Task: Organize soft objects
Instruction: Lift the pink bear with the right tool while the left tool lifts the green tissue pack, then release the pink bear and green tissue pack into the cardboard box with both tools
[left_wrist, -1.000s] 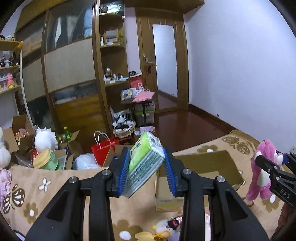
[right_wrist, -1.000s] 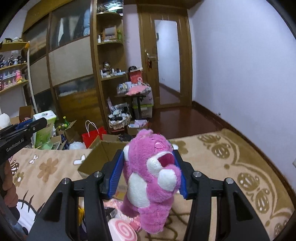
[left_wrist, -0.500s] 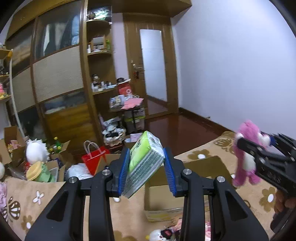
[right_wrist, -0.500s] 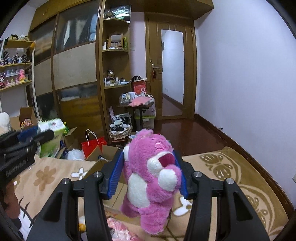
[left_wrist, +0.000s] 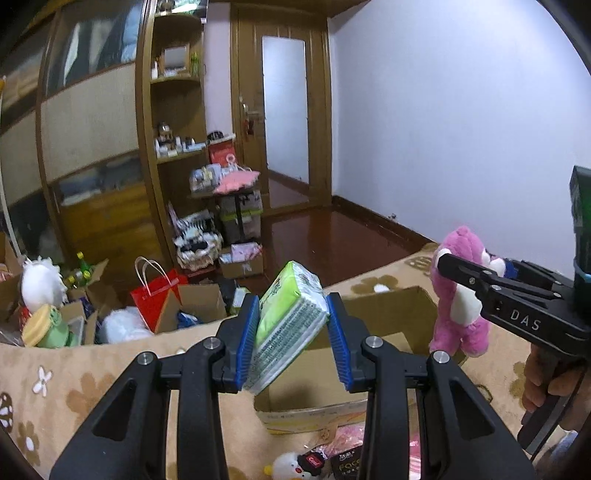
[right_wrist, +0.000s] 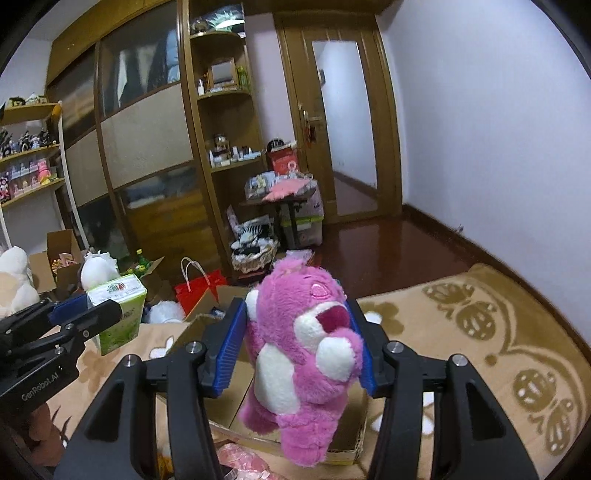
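Observation:
My left gripper (left_wrist: 293, 339) is shut on a green and white tissue pack (left_wrist: 290, 325), held tilted in the air over an open cardboard box (left_wrist: 388, 314) on the patterned bed cover. My right gripper (right_wrist: 297, 349) is shut on a pink plush bear (right_wrist: 301, 358) and holds it above the same box (right_wrist: 207, 328). In the left wrist view the bear (left_wrist: 460, 295) hangs at the right, over the box's right edge. In the right wrist view the tissue pack (right_wrist: 120, 314) shows at the left.
Small toys and pink packets (left_wrist: 332, 454) lie on the cover in front of the box. Past the bed edge stand a red paper bag (left_wrist: 155, 295), open boxes, a white plush (left_wrist: 40, 284) and a wooden wardrobe (left_wrist: 92, 147). A small cluttered table (right_wrist: 284, 199) stands by the door.
Both grippers have moved together over the box; the pink bear has shifted left toward the tissue pack. Both grips are unchanged.

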